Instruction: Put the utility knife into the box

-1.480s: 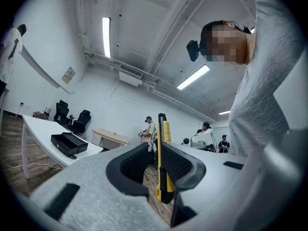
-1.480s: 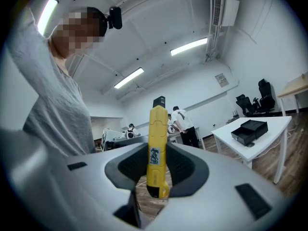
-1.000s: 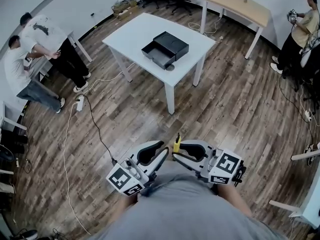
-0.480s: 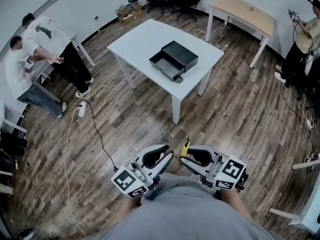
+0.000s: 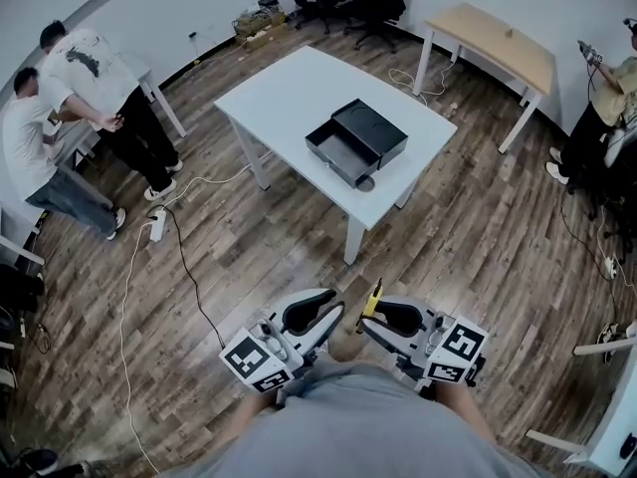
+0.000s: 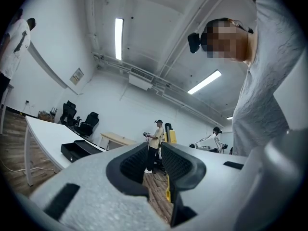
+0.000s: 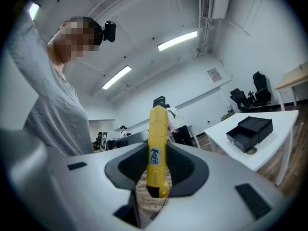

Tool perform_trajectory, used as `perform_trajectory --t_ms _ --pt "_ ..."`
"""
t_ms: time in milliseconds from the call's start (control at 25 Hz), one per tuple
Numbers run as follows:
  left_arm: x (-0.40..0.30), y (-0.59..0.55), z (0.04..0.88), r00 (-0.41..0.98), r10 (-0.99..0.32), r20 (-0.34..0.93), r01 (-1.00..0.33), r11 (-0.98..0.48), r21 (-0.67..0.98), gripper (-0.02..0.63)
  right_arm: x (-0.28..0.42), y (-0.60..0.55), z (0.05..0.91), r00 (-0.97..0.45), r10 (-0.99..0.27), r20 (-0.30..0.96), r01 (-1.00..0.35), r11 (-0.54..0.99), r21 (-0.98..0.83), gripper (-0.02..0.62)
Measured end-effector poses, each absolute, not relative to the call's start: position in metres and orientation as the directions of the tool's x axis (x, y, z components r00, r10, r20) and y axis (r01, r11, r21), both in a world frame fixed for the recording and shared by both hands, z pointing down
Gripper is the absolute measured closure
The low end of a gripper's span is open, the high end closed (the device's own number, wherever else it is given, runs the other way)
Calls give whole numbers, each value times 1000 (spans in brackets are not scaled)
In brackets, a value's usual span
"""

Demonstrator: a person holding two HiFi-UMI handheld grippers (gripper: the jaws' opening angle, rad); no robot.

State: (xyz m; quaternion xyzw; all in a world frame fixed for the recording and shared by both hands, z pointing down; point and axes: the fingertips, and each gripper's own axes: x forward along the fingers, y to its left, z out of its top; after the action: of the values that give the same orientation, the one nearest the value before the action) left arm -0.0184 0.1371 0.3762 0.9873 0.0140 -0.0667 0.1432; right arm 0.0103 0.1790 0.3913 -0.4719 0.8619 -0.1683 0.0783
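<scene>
Now utility knife (image 7: pixel 158 148) upright, clamped in right tool (image 7: pixel 157 165); left tool (image 6: pixel 153 159) narrow, empty.

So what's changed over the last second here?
The person has walked towards the table, so it and the box sit lower and nearer in the head view. Nothing was taken hold of or let go. The right gripper stays shut on the knife. The left gripper stays empty with its jaws apart. Both are still held ahead of the body, and the box is unmoved on the table.
</scene>
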Motion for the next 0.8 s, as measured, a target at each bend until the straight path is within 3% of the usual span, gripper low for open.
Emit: perform_trajectory --t_ms 800 --pt "-3 10 379 984 59 -168 106 -952 286 534 26 53 397 -500 -864 56 -819 451 -354 469"
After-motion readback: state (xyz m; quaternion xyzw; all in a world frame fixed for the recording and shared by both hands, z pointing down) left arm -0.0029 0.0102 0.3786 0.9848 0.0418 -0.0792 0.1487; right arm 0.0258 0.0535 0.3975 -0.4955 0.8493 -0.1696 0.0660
